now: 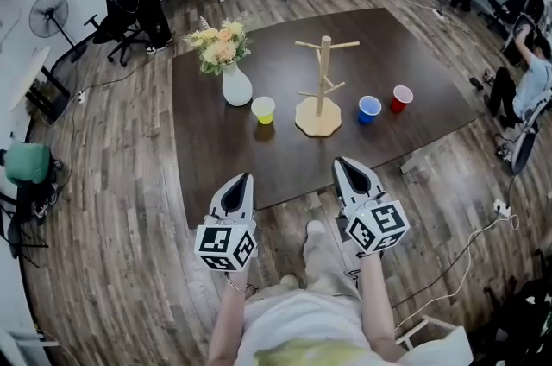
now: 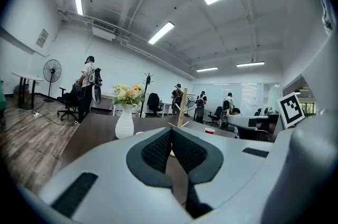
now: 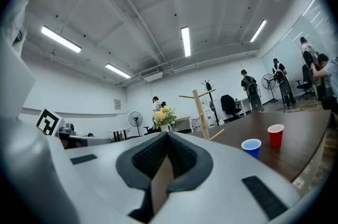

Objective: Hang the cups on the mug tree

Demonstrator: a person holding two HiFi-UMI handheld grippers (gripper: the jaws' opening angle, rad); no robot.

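Left gripper point(image 1: 242, 178): closed. Its black ribbed pads point(image 2: 158, 151) meet at the tips with nothing held between them.
Right gripper point(image 1: 344, 162): closed and empty too, with its dark pads point(image 3: 150, 158) pressed together at the tips.
Gripper placement: both hang side by side over the near edge of the dark brown rectangular table point(image 1: 405, 53), apart from each other and pointing across it.
Wooden mug tree with a flat pale base point(image 1: 321, 84): stands upright on the table, ahead of the fingertips and roughly between the two grippers. It is well clear of both, and its pegs are bare.
Yellow plastic cup point(image 1: 263, 109): upright on the table, straight ahead of the left fingertips and just left of the tree's base. It is not touched.
Blue plastic cup point(image 1: 369, 108): upright, ahead of the right fingertips and slightly to their right, near the tree's base on that side.
Red plastic cup point(image 1: 401, 98): upright just beside the blue one, farther right of the right fingertips.
White ceramic vase of pale flowers point(image 1: 236, 85): beyond the left fingertips, just behind and left of the yellow cup.
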